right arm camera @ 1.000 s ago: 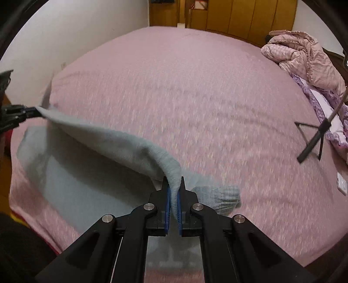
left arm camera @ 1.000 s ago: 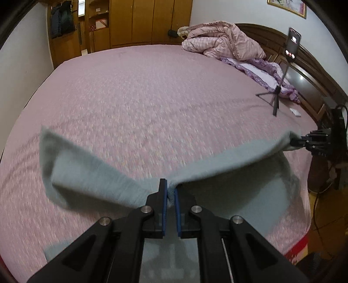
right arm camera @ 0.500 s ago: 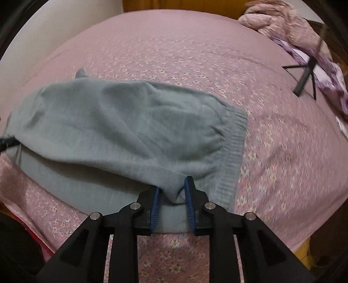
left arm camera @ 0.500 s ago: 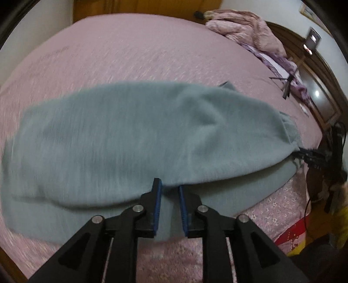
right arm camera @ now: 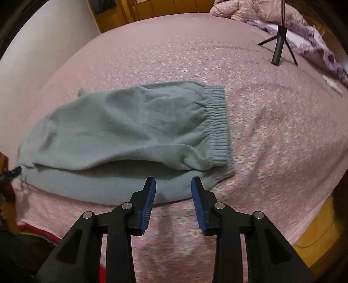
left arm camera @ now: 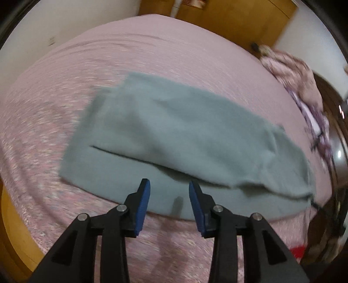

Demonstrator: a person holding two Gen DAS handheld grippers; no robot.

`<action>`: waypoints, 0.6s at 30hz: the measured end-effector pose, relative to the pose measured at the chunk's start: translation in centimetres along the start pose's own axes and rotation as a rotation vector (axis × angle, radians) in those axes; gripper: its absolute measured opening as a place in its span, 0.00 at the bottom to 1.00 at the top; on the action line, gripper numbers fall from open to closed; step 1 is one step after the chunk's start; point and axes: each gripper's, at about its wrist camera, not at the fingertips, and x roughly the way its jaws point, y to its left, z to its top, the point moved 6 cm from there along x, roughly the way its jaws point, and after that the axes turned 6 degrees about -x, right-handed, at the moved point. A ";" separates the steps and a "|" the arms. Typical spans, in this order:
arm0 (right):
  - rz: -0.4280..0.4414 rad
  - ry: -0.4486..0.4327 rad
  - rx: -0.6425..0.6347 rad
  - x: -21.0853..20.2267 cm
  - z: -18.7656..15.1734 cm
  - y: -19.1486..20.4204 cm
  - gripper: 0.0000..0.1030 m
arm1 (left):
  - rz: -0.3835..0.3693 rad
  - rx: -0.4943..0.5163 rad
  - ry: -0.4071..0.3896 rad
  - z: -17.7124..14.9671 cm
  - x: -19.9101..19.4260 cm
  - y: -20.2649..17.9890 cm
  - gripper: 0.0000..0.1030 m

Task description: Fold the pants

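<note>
1. Pants lie folded over on the pink bed, grey-green, one layer on top of another, with the lower layer sticking out along the near edge.
2. My left gripper is spread wide and holds nothing; its blue pads hover just over the near edge of the pants, which stretch away ahead and to both sides.
3. My right gripper is also spread wide and empty, its tips just above the near edge of the pants.
4. In the right view the ribbed waistband sits ahead and to the right of the tips, and the rest of the cloth runs off to the left.
5. The top layer bulges slightly, leaving a dark gap above the lower layer in front of my right gripper.
6. A black tripod stands on the bed well beyond the waistband, near a rumpled pink quilt.
</note>
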 end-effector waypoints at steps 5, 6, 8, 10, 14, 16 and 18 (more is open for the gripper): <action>0.093 0.016 0.095 0.8 0.6 0.4 0.35 | -0.023 -0.114 -0.045 1.8 -0.5 3.0 0.38; 0.114 0.027 0.130 1.1 0.6 0.3 0.35 | -0.025 -0.131 -0.047 2.0 -0.4 3.6 0.38; 0.148 0.051 0.191 1.7 0.4 0.0 0.35 | 0.008 -0.168 -0.043 2.4 0.0 4.9 0.39; 0.178 0.070 0.243 2.5 0.0 -0.5 0.35 | 0.063 -0.227 -0.036 2.4 0.6 6.7 0.39; 0.220 0.092 0.300 4.0 -0.7 -1.7 0.35 | 0.042 -0.241 -0.061 2.8 0.4 8.1 0.39; 0.255 0.083 0.322 3.9 -1.1 -2.0 0.35 | 0.064 -0.217 -0.068 3.0 0.5 8.7 0.40; 0.296 0.081 0.362 3.9 -1.8 -2.6 0.35 | 0.073 -0.214 -0.078 3.5 0.9 7.8 0.44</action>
